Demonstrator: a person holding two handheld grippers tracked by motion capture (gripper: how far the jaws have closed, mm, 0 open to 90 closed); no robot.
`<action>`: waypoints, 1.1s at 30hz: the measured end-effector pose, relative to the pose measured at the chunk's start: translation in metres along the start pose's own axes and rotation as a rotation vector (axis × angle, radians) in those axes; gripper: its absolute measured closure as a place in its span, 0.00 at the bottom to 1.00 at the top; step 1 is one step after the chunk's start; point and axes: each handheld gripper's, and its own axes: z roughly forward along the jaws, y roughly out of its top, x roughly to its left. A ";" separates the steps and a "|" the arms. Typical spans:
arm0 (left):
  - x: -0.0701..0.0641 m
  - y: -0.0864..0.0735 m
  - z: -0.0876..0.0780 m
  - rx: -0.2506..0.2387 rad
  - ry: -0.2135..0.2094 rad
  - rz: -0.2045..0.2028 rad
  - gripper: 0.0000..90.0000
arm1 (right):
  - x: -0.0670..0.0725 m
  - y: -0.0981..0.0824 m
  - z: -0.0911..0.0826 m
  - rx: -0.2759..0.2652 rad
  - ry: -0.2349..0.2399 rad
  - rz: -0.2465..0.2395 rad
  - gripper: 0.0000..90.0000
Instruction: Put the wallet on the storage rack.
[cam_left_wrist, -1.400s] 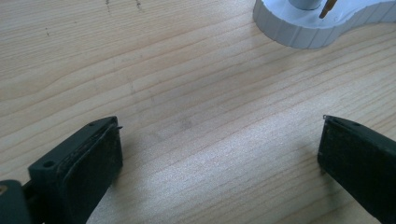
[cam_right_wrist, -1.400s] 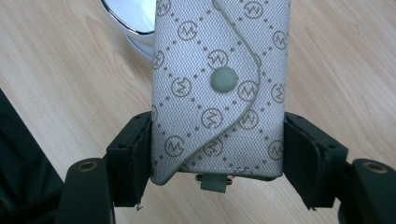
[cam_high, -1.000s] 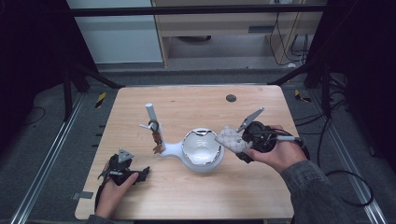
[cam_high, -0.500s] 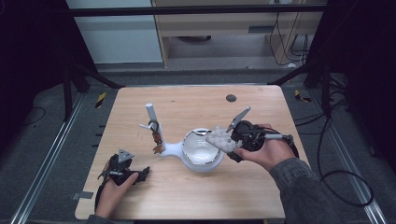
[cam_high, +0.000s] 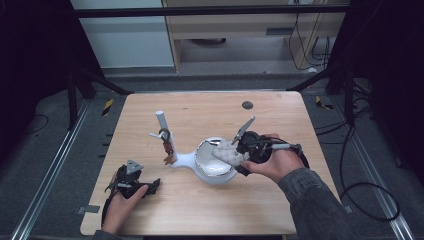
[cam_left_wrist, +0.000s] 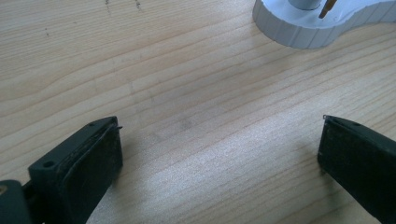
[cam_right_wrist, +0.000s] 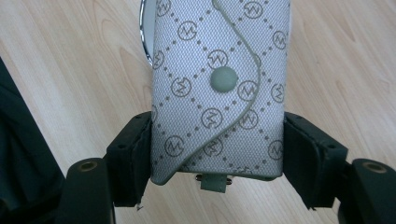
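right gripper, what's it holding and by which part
The right gripper clamps a grey patterned snap pouch by its two long sides, near the bottom end.

Soft even light, dark surroundings

Grey pouch (cam_right_wrist: 217, 88) with a diamond monogram print, curved flap closed by a round grey snap, small tab at its near end, held level, far end over the rim of a white bowl (cam_high: 212, 170) mid-worktop
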 end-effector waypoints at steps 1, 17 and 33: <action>0.000 0.000 0.000 0.000 0.000 0.000 0.00 | 0.001 0.001 0.002 0.003 0.003 -0.003 0.35; 0.000 0.000 0.000 0.000 -0.001 0.003 0.00 | 0.011 0.021 0.037 0.099 0.040 -0.035 0.35; 0.000 0.000 0.000 0.001 -0.001 0.004 0.00 | 0.006 0.030 0.049 0.133 0.054 -0.014 0.35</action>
